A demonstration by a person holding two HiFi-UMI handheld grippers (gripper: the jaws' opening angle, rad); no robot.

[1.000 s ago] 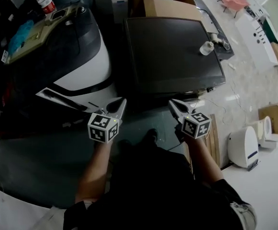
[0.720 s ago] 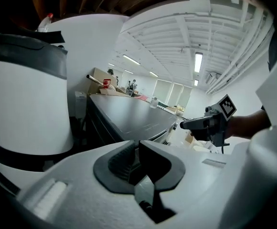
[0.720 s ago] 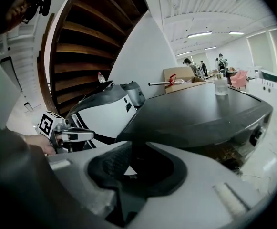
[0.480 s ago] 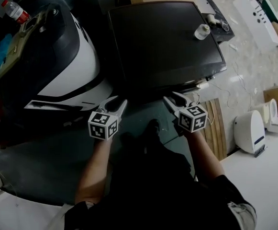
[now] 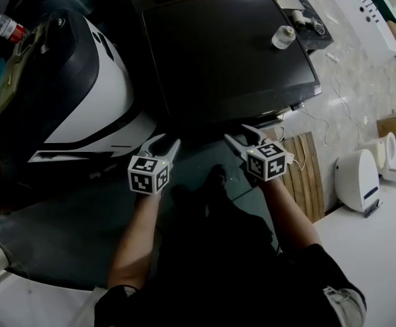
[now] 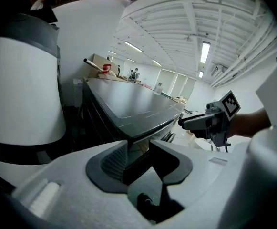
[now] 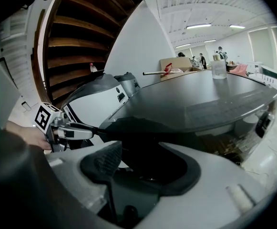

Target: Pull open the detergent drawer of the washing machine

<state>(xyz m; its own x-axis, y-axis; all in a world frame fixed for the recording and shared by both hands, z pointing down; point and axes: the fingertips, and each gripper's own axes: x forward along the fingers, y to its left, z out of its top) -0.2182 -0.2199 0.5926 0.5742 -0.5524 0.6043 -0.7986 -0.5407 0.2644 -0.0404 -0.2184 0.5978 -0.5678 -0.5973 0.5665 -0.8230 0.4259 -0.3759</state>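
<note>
The washing machine [image 5: 225,53] is a dark box with a flat top, seen from above in the head view; its front face is hidden there. Its front top edge [image 6: 150,123] shows in the left gripper view, and its top [image 7: 200,101] fills the right gripper view. I cannot make out the detergent drawer in any view. My left gripper [image 5: 161,146] hangs before the machine's front left corner, jaws opening, nothing between them [image 6: 138,156]. My right gripper [image 5: 242,139] hangs near the front right, jaws opening and empty [image 7: 143,163]. Neither touches the machine.
A large white and black machine [image 5: 75,80] stands close on the left. A small clear bottle [image 5: 283,37] sits on the washer's top. On the floor to the right lie wooden slats [image 5: 305,176], a white appliance [image 5: 356,180] and a cardboard box [image 5: 392,125].
Both grippers went from shut to open. Both sank and came closer to the washer's front edge, the right one shifting left.
</note>
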